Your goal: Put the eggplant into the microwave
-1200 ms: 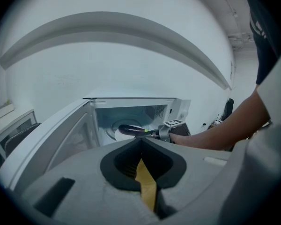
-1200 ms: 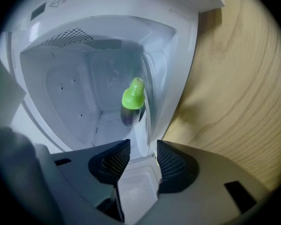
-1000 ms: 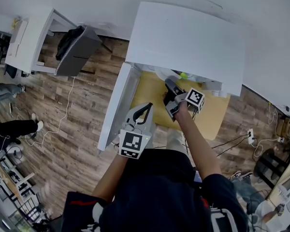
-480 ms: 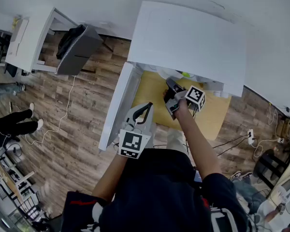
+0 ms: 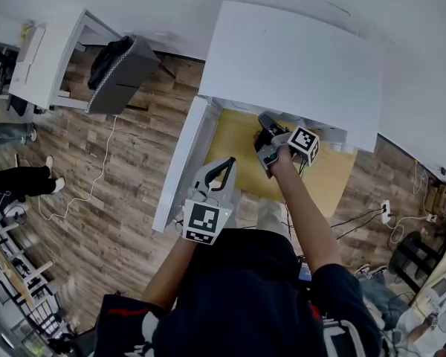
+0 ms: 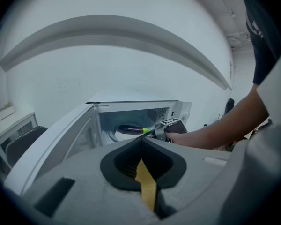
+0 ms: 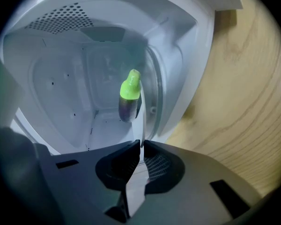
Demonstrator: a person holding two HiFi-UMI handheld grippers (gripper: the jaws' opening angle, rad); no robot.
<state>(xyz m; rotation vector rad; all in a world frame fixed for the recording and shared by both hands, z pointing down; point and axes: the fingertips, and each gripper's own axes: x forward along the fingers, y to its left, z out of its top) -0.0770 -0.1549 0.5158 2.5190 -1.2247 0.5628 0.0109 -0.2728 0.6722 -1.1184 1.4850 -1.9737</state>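
The purple eggplant [image 7: 127,108] with its bright green stem [image 7: 130,87] lies inside the open white microwave [image 5: 297,65], on the glass turntable [image 7: 152,95]. The left gripper view shows the eggplant [image 6: 129,129] through the opening too. My right gripper [image 7: 141,143] sits at the mouth of the microwave, just short of the eggplant. Its jaws are closing, tips almost together, with nothing between them. From the head view, the right gripper [image 5: 264,121] reaches under the microwave's top edge. My left gripper [image 5: 224,166] hangs back beside the open door [image 5: 182,166], shut and empty.
The microwave stands on a light wooden table [image 5: 327,177]. A white desk [image 5: 44,58] and a dark chair [image 5: 119,69] are off to the left on the wood floor. Cables [image 5: 97,177] trail across the floor, and a person's legs [image 5: 22,195] show at the far left.
My right gripper has edged a little further toward the microwave opening and now hides the green stem in the head view. The left gripper has not moved.
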